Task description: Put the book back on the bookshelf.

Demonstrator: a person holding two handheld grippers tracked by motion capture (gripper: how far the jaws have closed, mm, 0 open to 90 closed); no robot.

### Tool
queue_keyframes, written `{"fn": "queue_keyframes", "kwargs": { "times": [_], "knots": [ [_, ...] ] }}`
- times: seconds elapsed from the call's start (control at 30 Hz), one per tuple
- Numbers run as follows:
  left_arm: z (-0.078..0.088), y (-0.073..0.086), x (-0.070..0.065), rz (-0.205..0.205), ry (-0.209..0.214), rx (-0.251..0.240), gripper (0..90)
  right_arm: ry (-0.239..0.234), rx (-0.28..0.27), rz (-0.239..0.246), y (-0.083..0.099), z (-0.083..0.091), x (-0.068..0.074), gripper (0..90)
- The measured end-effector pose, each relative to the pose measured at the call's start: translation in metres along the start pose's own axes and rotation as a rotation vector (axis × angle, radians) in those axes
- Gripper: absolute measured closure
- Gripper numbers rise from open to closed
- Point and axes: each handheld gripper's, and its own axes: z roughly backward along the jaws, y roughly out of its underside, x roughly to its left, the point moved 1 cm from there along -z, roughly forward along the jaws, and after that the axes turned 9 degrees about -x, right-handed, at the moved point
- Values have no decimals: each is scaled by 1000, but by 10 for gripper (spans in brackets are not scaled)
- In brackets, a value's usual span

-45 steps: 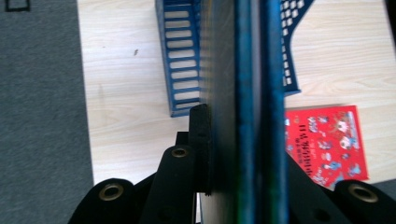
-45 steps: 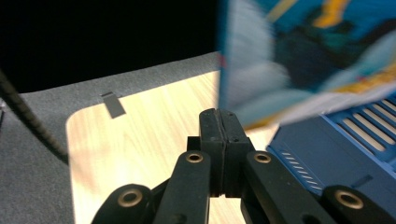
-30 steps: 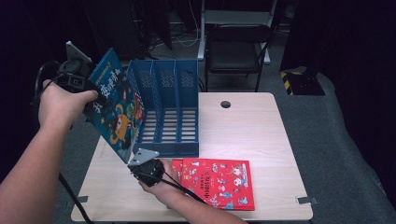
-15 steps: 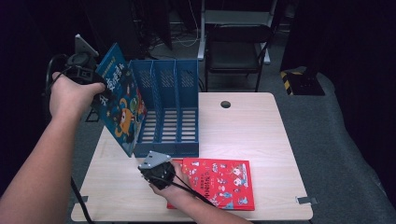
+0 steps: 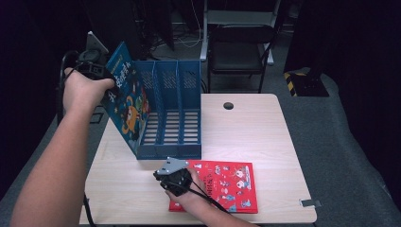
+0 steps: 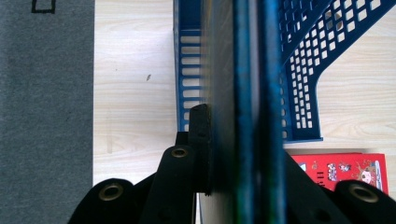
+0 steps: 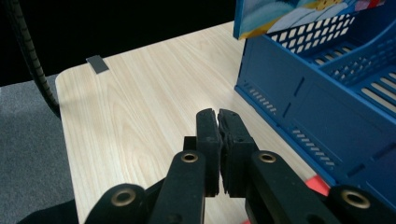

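My left gripper (image 5: 101,76) is shut on the top corner of a blue picture book (image 5: 127,106). The book hangs tilted, its lower edge at the left slot of a blue three-slot file rack (image 5: 175,118). In the left gripper view the book (image 6: 243,70) runs edge-on between my jaws (image 6: 238,130) above the rack (image 6: 303,70). A red picture book (image 5: 227,184) lies flat in front of the rack. My right gripper (image 5: 160,176) hovers low at its left end. Its jaws (image 7: 218,116) have just been opening a sliver, still nearly touching, with nothing between them.
The wooden table (image 5: 246,127) has a round cable hole (image 5: 228,105) at the back. A black folding chair (image 5: 241,47) stands behind it. A grey bracket (image 7: 97,64) sits on the table corner far ahead of the right gripper.
My left hand has carried the blue book to the right, closer to the rack's left slot. The right gripper has slid right along the table front, toward the red book.
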Motion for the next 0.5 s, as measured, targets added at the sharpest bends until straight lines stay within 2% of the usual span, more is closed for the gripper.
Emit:
{"fn": "queue_keyframes", "kwargs": {
  "times": [0.17, 0.27, 0.5],
  "knots": [
    [-5, -4, -2, 8, -5, -13, 829, -3, 7, 14, 7, 7, -4, 870],
    [-7, -6, -3, 6, -8, -1, 829, 6, 16, 0, 11, 12, -7, 865],
    [-9, -12, -6, 17, -1, -9, 829, 19, 29, -29, 22, 18, -14, 865]
  ]
}}
